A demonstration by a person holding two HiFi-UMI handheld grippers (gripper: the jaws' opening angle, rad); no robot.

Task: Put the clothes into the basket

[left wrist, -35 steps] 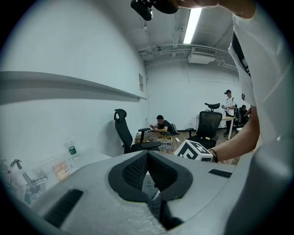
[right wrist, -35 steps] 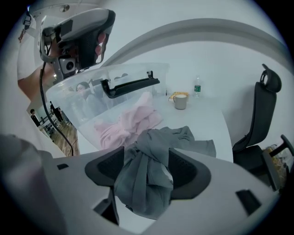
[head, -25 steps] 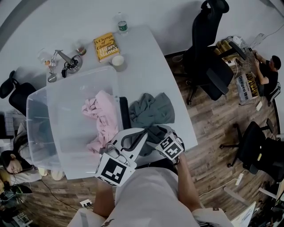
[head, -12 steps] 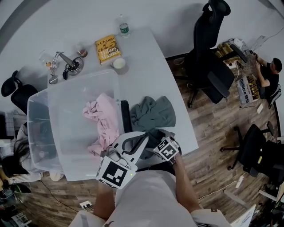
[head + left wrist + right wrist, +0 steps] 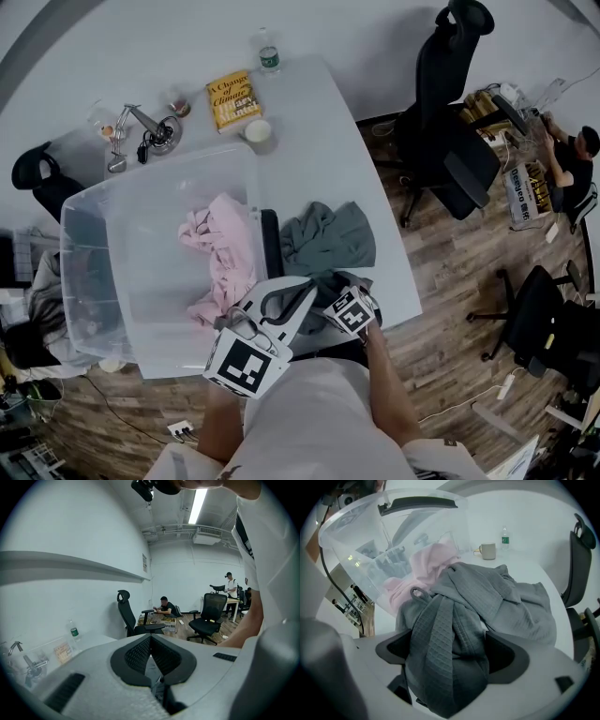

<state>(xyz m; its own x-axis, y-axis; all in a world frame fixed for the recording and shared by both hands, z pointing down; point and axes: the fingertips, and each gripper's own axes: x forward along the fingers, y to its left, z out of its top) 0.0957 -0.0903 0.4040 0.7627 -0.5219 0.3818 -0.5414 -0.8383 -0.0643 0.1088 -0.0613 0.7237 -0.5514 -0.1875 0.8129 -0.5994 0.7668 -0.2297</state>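
Worktop (image 5: 319,122): white, with the clear plastic basket (image 5: 141,216) on its left part. The head view shows the whole layout; neither gripper view does.

Pink garment (image 5: 225,248) is inside the basket, heaped against its right wall. Grey garment (image 5: 328,239) is not in. It lies on the worktop just beside that wall, near end bunched toward you.

Your right gripper (image 5: 450,653): the jaws have just been opening and stand spread wide. A thick fold of the grey garment fills the gap between them and spills over the front. Only the right gripper view shows this; from the head view the tips are buried in cloth. That view also shows the pink garment through the basket's clear wall, and the black handle (image 5: 417,502) on its rim.

Your left gripper (image 5: 150,644): jaws pressed together with nothing between them, pointing across the room. Its view misses both garments and the basket interior, and catches an office chair (image 5: 129,616) and a seated person (image 5: 165,606) instead.

Far end of the worktop, head view: book (image 5: 232,98), mug (image 5: 257,133), water bottle (image 5: 269,58).
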